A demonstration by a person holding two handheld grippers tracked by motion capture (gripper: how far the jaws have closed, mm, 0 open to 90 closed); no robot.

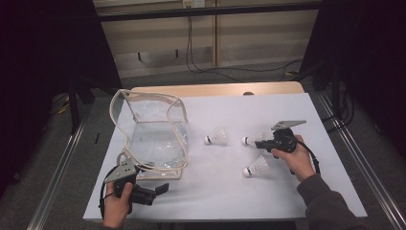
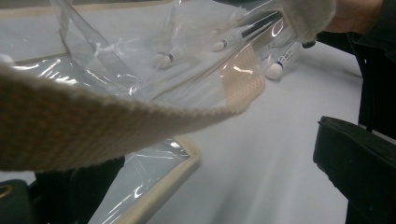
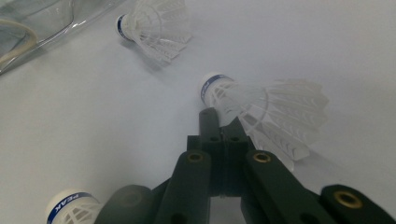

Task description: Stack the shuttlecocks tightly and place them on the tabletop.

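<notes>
Three white shuttlecocks lie on the white table (image 1: 230,196). My right gripper (image 1: 257,143) is shut on the feather skirt of the middle shuttlecock (image 1: 250,139); in the right gripper view its jaws (image 3: 219,123) meet on that shuttlecock (image 3: 266,105) just behind the cork. A second shuttlecock (image 1: 216,136) lies to its left and a third (image 1: 256,167) nearer me. A clear bag (image 1: 153,134) with beige trim stands at the left. My left gripper (image 1: 160,189) rests at the bag's front corner, jaws wide apart; the beige strap (image 2: 93,121) hangs just before its camera.
The bag's mouth gapes upward, its trim rim (image 1: 143,96) curling high. Behind the white sheet a strip of wooden tabletop (image 1: 215,89) shows. Metal rails (image 1: 62,158) run along both sides of the table. A person's right sleeve (image 1: 325,201) comes in at the lower right.
</notes>
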